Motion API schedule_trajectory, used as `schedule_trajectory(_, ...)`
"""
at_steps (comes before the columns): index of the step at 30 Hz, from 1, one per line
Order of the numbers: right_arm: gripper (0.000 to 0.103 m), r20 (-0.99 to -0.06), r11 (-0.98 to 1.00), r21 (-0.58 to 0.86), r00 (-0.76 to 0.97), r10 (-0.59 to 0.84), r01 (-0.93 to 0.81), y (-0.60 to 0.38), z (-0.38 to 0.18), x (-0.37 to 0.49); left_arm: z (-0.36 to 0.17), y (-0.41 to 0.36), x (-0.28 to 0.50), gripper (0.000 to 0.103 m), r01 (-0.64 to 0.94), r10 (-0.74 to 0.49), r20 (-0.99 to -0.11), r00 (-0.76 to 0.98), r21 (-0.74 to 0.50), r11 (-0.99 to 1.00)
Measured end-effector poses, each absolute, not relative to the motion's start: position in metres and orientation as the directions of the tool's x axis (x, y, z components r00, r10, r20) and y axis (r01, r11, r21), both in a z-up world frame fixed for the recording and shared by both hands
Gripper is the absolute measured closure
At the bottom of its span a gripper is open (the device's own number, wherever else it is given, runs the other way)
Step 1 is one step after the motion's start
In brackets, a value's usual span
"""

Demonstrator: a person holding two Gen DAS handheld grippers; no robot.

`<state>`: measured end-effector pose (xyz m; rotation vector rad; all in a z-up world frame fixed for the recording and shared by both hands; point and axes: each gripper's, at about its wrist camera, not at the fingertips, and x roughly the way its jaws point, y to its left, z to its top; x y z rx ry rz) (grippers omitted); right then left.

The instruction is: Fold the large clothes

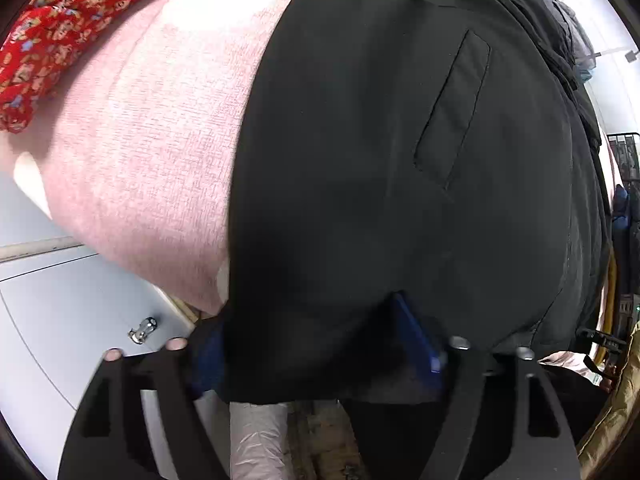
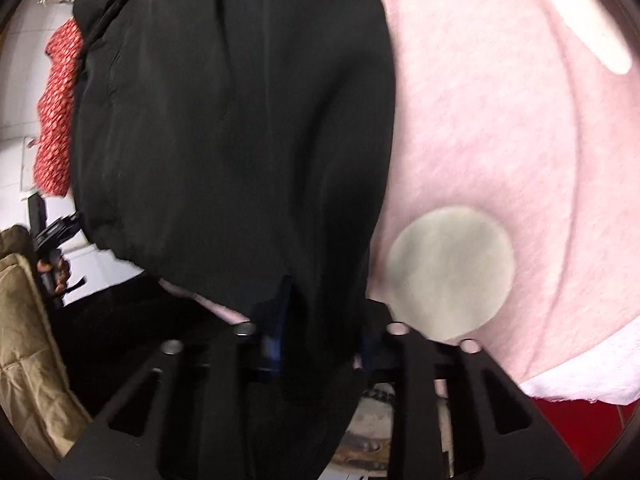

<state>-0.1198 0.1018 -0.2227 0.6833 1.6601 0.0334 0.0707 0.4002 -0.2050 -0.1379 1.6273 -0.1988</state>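
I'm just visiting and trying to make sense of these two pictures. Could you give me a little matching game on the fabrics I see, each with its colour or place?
Things:
1. smooth woven garment with a welt pocket
2. fuzzy blanket with pale round spots
3. flower-printed cloth
4. quilted padded fabric

Descriptions:
A. red, at the far edge of the blanket
B. black, between both grippers' fingers
C. tan, at the frame's lower edge
D. pink, spread underneath

Pairs: 1-B, 2-D, 3-A, 4-C
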Motion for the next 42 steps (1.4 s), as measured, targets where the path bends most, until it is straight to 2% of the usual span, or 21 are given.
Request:
schedule_trajectory(7, 0.090, -0.863, 0.801, 0.455, -0.030, 0.505, 0.389, 0.097, -0.212, -0.111, -0.188, 0.399, 0.072, 0.090, 0.101, -0.191, -0.973, -0.129, -0.204, 0.974)
schedule_trajectory(10, 0.093, -0.854, 0.792, 0.488, 0.011, 0.521, 0.368, 0.086, -0.198, -0.094, -0.165, 0.410, 0.074, 0.097, 0.089, -0.228, -0.965, -0.132, -0.240, 0.967)
schedule_trajectory(18, 0.096, -0.823, 0.730, 0.564, 0.186, 0.537, 0.386, 0.046, -0.173, -0.035, -0.120, 0.392, 0.131, 0.100, 0.096, -0.283, -0.959, 0.025, -0.279, 0.955)
schedule_trajectory(21, 0.096, -0.852, 0.778, 0.524, 0.206, 0.482, 0.348, 0.011, -0.161, -0.012, -0.102, 0.384, 0.161, 0.100, 0.113, -0.290, -0.952, 0.099, -0.279, 0.954)
schedule_trajectory(25, 0.097, -0.885, 0.829, 0.458, 0.249, 0.392, 0.322, -0.006, -0.142, 0.049, -0.090, 0.361, 0.233, 0.100, 0.176, -0.247, -0.953, 0.173, -0.217, 0.960)
schedule_trajectory(34, 0.097, -0.884, 0.855, 0.385, 0.407, 0.231, 0.349, -0.081, -0.096, 0.187, -0.042, 0.315, 0.385, 0.100, 0.177, -0.243, -0.905, 0.349, -0.190, 0.966)
schedule_trajectory(37, 0.097, -0.876, 0.848, 0.376, 0.442, 0.194, 0.374, -0.093, -0.085, 0.229, -0.032, 0.304, 0.427, 0.100, 0.156, -0.253, -0.891, 0.376, -0.209, 0.965)
schedule_trajectory(42, 0.097, -0.889, 0.825, 0.357, 0.431, 0.156, 0.438, -0.116, -0.098, 0.275, -0.030, 0.292, 0.496, 0.100, 0.100, -0.245, -0.896, 0.369, -0.224, 0.969)
